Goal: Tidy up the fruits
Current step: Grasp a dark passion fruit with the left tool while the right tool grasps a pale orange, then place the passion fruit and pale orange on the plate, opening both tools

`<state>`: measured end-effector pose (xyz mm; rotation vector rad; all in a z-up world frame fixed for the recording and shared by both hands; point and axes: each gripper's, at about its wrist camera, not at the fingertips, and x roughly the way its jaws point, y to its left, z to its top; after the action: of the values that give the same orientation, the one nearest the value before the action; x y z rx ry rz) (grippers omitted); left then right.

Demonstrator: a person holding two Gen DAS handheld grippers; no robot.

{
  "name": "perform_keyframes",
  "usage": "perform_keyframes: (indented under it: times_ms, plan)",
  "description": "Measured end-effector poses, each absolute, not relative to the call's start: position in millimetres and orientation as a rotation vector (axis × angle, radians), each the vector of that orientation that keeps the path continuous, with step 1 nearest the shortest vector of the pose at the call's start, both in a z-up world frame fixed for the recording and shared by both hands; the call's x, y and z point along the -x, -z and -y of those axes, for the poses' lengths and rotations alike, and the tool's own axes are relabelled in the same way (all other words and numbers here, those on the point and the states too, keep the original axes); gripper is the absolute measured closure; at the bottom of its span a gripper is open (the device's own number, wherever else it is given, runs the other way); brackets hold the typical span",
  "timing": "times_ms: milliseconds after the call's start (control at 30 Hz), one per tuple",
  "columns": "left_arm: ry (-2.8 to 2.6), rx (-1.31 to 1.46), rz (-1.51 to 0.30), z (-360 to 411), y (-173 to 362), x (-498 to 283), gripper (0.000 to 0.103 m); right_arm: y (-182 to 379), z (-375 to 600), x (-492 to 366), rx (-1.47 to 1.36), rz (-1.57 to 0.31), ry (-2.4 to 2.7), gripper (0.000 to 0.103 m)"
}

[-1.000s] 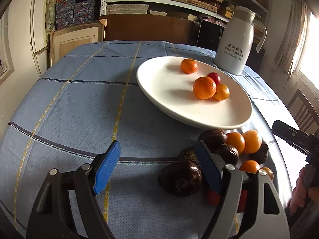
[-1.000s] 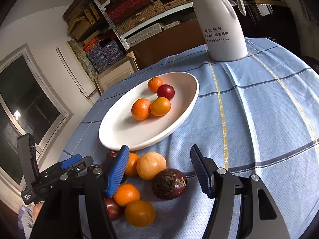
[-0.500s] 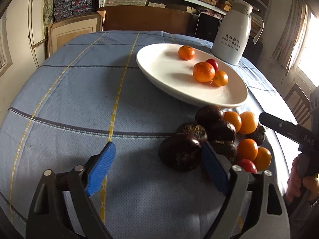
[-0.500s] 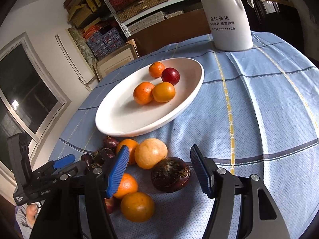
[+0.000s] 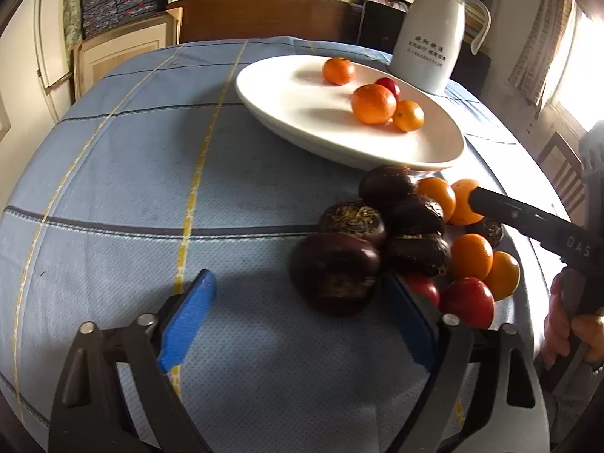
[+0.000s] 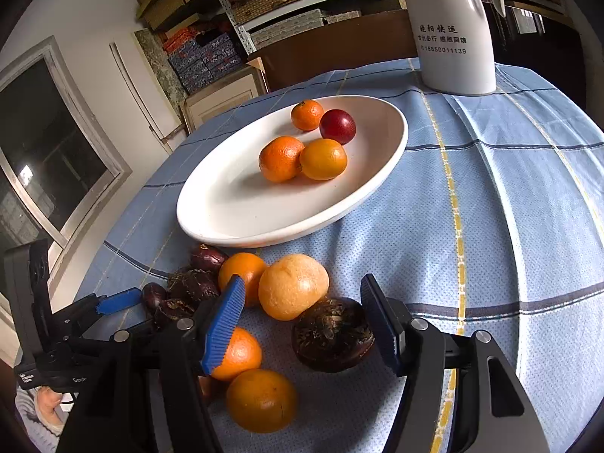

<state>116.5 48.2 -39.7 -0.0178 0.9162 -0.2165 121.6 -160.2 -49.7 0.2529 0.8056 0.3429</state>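
Observation:
A white oval plate holds three oranges and a red fruit. A pile of loose fruit lies in front of it: dark purple fruits, oranges and red fruits. My left gripper is open and empty, low over the cloth, with the nearest dark fruit just ahead between its blue pads. My right gripper is open and empty, its pads either side of a dark fruit and a pale orange.
A white thermos jug stands behind the plate on the blue checked tablecloth. The round table drops off on all sides. A wooden chair stands at the right. Shelves and boxes line the back wall.
Both grippers have moved closer to the fruit pile. The dark fruit now sits between the right gripper's pads. The left gripper has shifted back and lower. No fruit has moved.

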Motion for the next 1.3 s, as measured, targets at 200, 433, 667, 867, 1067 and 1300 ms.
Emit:
perform_keyframes:
  times_ms: [200,433,667,867,1067,1300]
  plan:
    - [0.242,0.035,-0.904,-49,38,-118,0.048,52,157,-123,-0.239,-0.818,-0.35,0.052]
    - [0.266,0.047,-0.9,-48,37,-117,0.06,49,149,-119,-0.185,-0.804,-0.364,0.064]
    - [0.238,0.096,-0.889,-59,35,-118,0.06,45,155,-114,-0.211,-0.775,-0.369,0.064]
    - [0.226,0.112,-0.836,-64,26,-113,0.06,36,170,-103,-0.28,-0.72,-0.366,0.064]
    - [0.212,0.091,-0.767,-59,2,-114,0.06,24,185,-93,-0.35,-0.649,-0.374,0.064]
    - [0.233,0.057,-0.752,-33,-24,-164,0.06,-1,173,-133,-0.353,-0.652,-0.395,0.065]
